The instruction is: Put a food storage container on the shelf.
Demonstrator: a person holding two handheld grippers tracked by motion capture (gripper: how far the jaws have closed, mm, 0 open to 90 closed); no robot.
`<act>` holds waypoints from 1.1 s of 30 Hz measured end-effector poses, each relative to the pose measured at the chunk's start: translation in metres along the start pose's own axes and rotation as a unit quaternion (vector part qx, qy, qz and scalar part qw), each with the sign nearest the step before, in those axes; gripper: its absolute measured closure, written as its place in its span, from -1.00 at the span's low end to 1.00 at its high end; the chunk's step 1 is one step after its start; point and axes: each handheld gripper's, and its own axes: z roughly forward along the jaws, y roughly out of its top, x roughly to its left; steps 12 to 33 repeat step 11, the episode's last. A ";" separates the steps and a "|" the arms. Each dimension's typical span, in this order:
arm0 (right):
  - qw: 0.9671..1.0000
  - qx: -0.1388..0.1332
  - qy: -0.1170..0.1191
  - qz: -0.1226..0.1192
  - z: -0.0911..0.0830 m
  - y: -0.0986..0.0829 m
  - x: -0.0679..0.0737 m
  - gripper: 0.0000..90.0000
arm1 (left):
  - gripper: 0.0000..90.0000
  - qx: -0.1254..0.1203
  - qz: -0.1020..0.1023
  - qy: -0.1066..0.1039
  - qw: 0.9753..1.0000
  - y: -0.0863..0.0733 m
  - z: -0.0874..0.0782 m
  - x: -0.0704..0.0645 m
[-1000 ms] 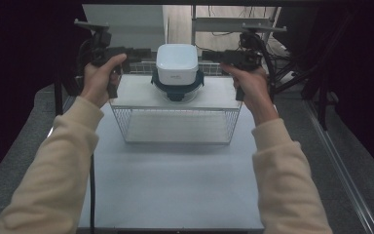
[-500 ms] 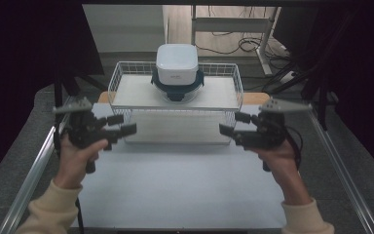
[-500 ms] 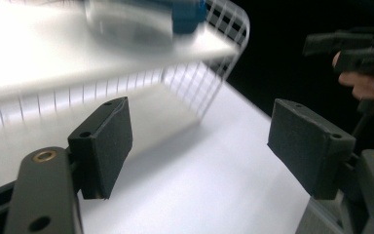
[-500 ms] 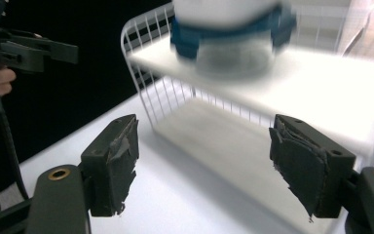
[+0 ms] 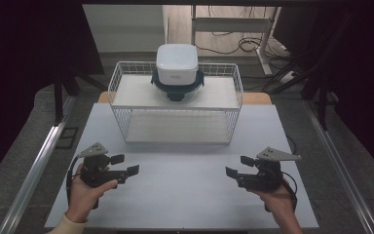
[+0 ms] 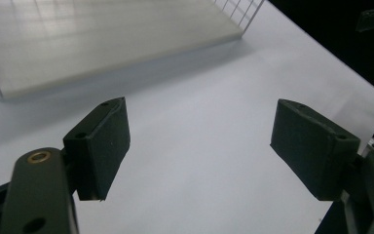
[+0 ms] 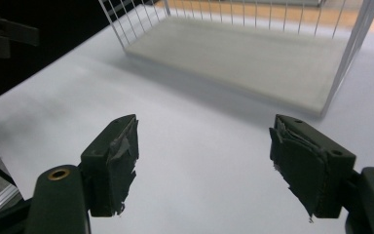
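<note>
- So a second ago both hands were up at the wire rack (image 5: 175, 105), one at each end. Now they've pulled all the way back to the near edge of the white table (image 5: 185, 180).
- Left gripper (image 5: 124, 165): jaws spread wide, nothing between them, just bare tabletop in its own view.
- Right gripper (image 5: 239, 165): same deal, wide open and empty, pads (image 7: 113, 163) looking pretty chewed up.
- The lidded food container (image 5: 177, 70) sits on the rack's upper shelf, roughly centred, well apart from both grippers.
- The rack also looks shoved farther back than before.
- My read: the rack move is done and the hands have let go.
</note>
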 end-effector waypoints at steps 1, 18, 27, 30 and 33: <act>1.000 0.003 -0.001 0.003 0.002 -0.003 -0.001 -0.43 | -0.52 0.006 0.001 0.000 1.000 -0.002 0.002 0.000; 1.000 -0.001 0.001 -0.010 -0.003 -0.001 0.003 -0.43 | -0.53 -0.003 0.012 0.004 1.000 0.001 -0.003 -0.004; 1.000 -0.001 0.001 -0.010 -0.003 -0.001 0.003 -0.43 | -0.53 -0.003 0.012 0.004 1.000 0.001 -0.003 -0.004; 1.000 -0.001 0.001 -0.010 -0.003 -0.001 0.003 -0.43 | -0.53 -0.003 0.012 0.004 1.000 0.001 -0.003 -0.004; 1.000 -0.001 0.001 -0.010 -0.003 -0.001 0.003 -0.43 | -0.53 -0.003 0.012 0.004 1.000 0.001 -0.003 -0.004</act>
